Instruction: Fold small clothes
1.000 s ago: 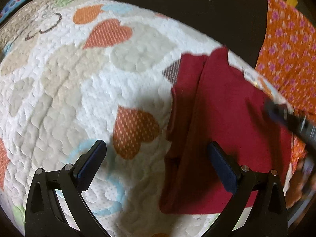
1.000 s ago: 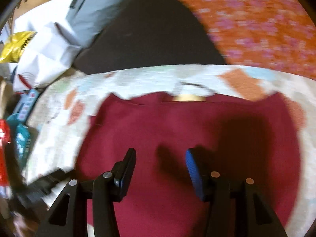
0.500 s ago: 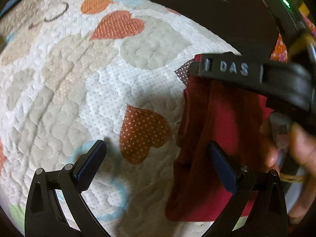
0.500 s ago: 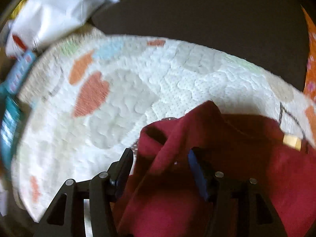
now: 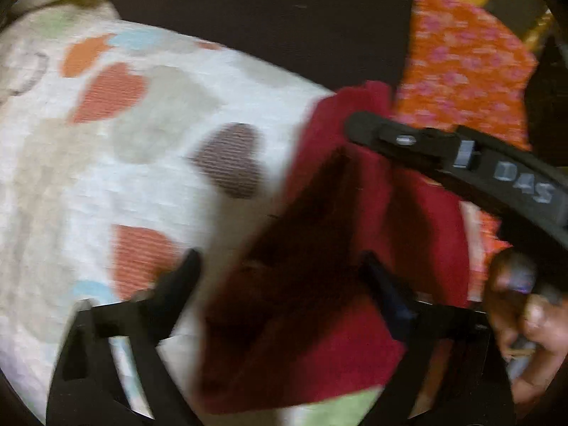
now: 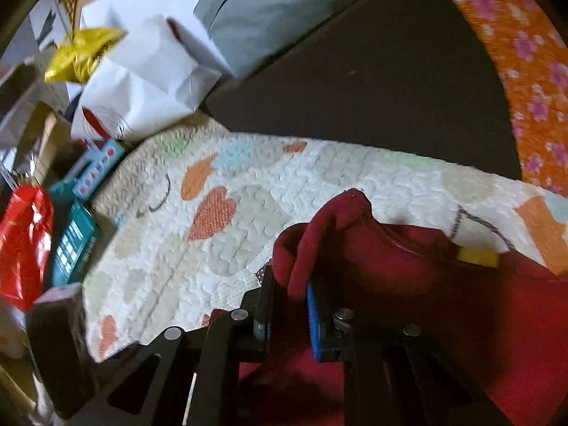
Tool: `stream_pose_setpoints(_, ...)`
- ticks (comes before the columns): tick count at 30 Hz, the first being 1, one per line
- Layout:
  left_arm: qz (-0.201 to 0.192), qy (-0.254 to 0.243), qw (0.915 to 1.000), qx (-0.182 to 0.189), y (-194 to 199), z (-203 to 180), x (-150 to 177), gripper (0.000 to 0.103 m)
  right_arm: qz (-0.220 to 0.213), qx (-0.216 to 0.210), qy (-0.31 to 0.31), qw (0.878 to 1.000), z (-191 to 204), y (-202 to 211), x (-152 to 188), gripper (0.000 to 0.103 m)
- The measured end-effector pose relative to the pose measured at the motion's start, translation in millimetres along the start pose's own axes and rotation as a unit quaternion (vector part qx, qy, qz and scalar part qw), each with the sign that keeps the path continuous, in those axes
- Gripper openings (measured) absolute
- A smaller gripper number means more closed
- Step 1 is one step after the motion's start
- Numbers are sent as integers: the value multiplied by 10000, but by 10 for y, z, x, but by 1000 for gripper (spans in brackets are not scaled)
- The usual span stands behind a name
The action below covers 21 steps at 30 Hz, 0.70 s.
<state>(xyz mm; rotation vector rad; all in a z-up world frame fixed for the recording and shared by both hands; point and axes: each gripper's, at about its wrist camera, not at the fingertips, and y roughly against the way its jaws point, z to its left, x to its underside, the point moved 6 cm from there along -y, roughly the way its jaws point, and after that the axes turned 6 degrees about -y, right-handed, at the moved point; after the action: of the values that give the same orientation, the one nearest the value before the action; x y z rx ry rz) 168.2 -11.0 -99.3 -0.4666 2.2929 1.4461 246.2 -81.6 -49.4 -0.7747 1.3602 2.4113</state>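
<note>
Red shirt lies on the heart-patterned quilt, toward its right side, with its yellow neck label just past the fold I am lifting. My right claw is pressed together on a bunched edge of the shirt, and that pinched cloth stands up above the quilt as a small hump. In the left wrist view my left claw is spread wide and holds nothing; the lower part of the shirt runs between its fingers, one finger over bare quilt and the other over red cloth. The right claw reaches across the far end of the shirt in that view, blurred. As I judge it, the shirt's long axis runs away from my left claw toward my right one, so the right claw has the far edge and the left is nearer the close edge. I reckon the fold turns on carrying the pinched edge across the shirt's body while the near end stays flat.
</note>
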Motion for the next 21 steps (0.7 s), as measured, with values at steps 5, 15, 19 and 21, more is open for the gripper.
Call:
stream_pose_setpoints(5,-166,-495,9975,474,57,-376,5,64,-107,-106,-679,9976,-304,265,39,21)
stream_pose_setpoints(15,-65,-1001,9933,571,-1,-662,10,62,655,-493,-1129,9902,-327,290,155,68)
stream_pose_setpoints(19,215,-1682,9833,668,55,-865,0,63,909,-188,-750,9929,-367,212,274,26)
stream_pose_setpoints(21,40,-2117,9751,663,208,-997,-40,66,648,12,-632,9959,-458,372,265,20)
